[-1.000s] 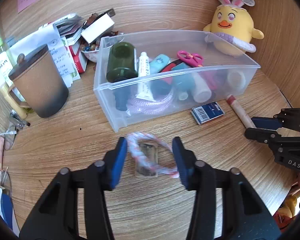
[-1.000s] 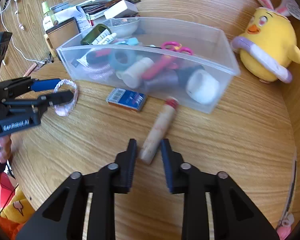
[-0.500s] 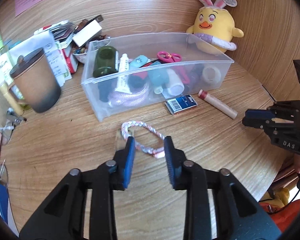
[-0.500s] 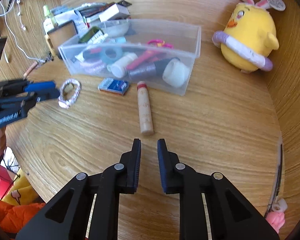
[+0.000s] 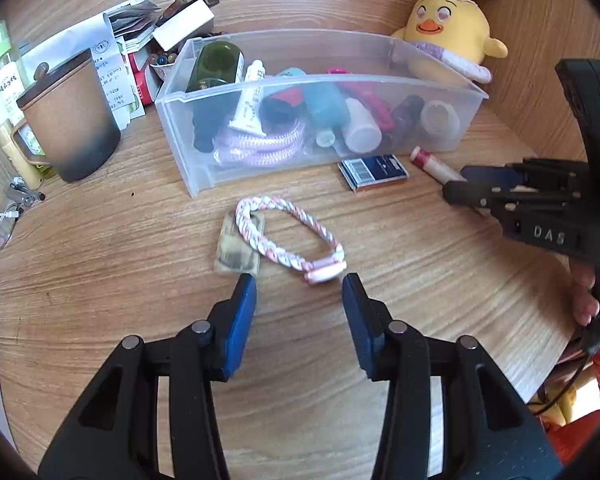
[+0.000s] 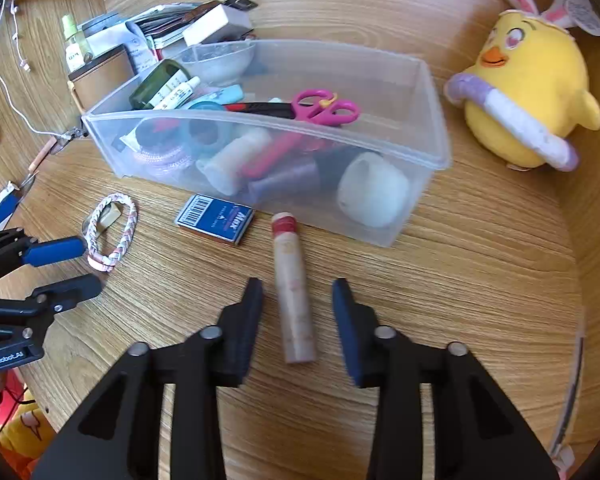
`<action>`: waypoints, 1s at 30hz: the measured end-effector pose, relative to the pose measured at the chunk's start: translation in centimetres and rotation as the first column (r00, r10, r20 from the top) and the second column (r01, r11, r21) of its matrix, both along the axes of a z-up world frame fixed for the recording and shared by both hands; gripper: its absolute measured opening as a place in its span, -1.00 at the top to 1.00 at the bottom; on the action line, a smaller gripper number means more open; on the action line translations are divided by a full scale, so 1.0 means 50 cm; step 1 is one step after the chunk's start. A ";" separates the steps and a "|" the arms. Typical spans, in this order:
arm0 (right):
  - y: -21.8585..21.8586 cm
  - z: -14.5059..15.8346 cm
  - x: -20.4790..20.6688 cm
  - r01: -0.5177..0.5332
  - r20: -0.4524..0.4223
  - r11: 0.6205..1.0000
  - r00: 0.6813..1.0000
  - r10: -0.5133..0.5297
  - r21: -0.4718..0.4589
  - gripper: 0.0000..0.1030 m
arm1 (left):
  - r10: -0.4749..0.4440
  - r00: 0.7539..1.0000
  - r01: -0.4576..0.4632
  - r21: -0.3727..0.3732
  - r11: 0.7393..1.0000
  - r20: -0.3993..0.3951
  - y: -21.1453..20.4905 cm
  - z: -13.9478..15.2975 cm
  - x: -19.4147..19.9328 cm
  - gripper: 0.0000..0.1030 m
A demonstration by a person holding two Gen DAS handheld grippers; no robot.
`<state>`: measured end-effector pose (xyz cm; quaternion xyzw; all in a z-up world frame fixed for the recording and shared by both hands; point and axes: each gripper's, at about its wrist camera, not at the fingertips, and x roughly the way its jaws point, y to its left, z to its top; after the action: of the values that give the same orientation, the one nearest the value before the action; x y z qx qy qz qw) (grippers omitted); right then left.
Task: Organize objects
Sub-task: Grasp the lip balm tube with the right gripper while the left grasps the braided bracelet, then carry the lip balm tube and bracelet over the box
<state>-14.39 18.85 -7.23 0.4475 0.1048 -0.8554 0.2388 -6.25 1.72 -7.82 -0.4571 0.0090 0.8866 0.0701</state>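
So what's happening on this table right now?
A person is tidying loose items into the clear bin. The left gripper, jaws just widened, sits open before the braided bracelet on the table. The right gripper, jaws also just opening, straddles the tube without touching it. Nothing is held.

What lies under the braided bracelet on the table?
A small clear packet lies partly under the braided bracelet; its contents cannot be made out.

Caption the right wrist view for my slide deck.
Open right hand-held gripper straddling a beige tube lying before the clear bin.
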 end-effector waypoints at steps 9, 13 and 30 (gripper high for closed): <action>-0.017 0.002 0.009 -0.024 -0.028 1.000 0.999 0.024 -0.002 0.73 | -0.015 1.000 0.015 -0.009 1.000 -0.003 0.028 -0.001 -0.022 0.15; -0.008 0.002 0.023 -0.039 -0.022 0.999 0.999 0.038 -0.023 0.73 | -0.021 1.000 0.021 -0.048 0.999 -0.004 0.038 0.001 -0.030 0.46; 0.030 0.101 0.061 -0.035 -0.153 0.991 0.988 0.015 -0.129 0.73 | -0.011 0.989 0.019 0.056 0.998 -0.149 0.029 0.075 -0.002 0.58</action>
<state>-11.36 20.33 -2.19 0.3632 0.0718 -0.8888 0.2700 -6.37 3.17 -4.04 -0.3876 -0.0079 0.9175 0.0891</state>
